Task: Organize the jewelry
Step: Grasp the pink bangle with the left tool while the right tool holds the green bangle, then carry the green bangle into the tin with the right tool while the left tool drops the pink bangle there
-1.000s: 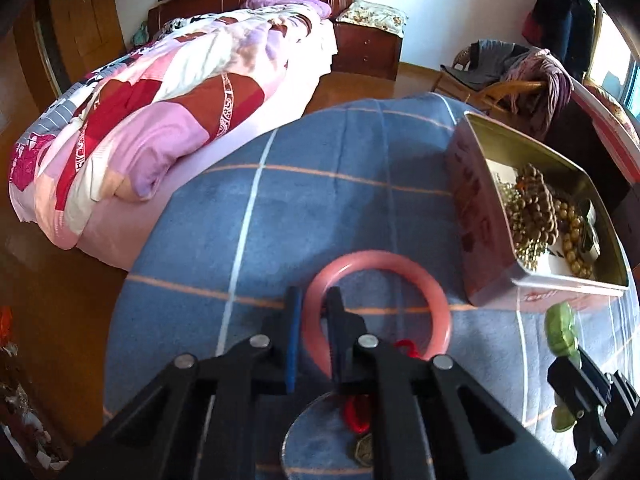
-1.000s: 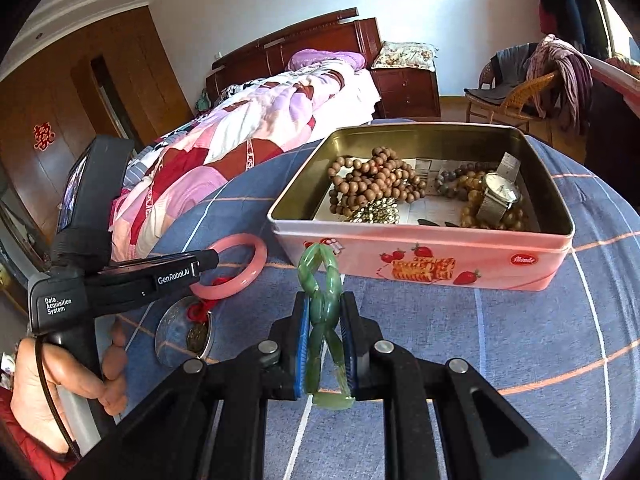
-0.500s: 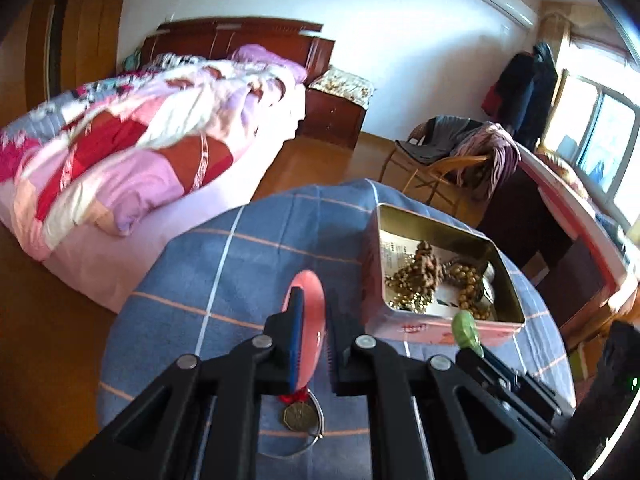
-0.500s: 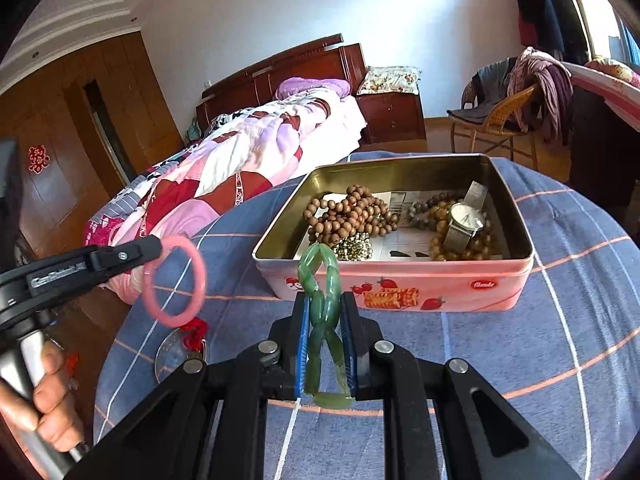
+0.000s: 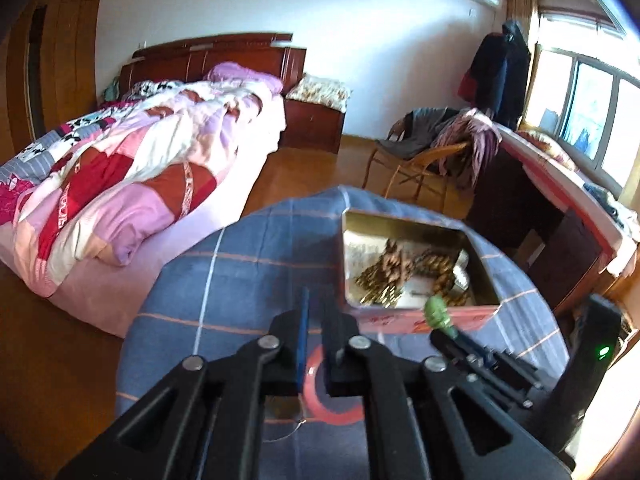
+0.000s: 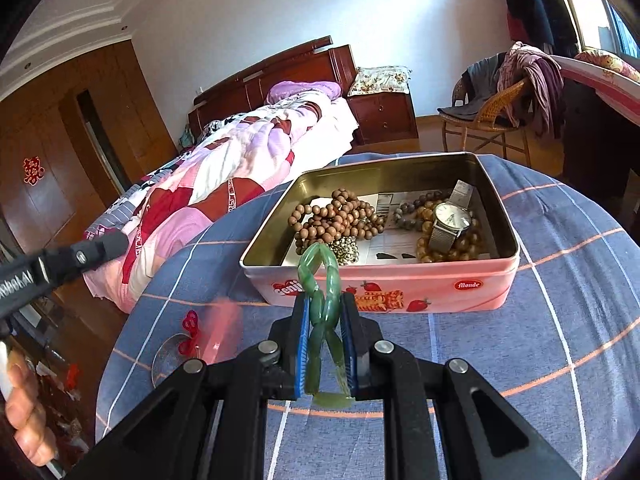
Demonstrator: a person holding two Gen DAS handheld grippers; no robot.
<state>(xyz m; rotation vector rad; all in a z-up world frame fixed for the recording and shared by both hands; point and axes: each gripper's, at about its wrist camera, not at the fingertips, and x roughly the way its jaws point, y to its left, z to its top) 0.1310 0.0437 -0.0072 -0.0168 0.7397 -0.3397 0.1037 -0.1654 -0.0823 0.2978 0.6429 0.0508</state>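
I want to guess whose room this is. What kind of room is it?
Most likely a bedroom in someone's home. There is a bed with a patchwork quilt, a wooden nightstand beside it, and clothes heaped on a wicker chair.

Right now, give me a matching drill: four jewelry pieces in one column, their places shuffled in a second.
1 green bracelet
2 wristwatch
3 pink bangle
4 wooden beads

A in the tin, right side
B outside the tin, over the blue cloth
C clamped in the right claw
D in the tin, left side

Pairs: 1-C, 2-A, 3-B, 4-D
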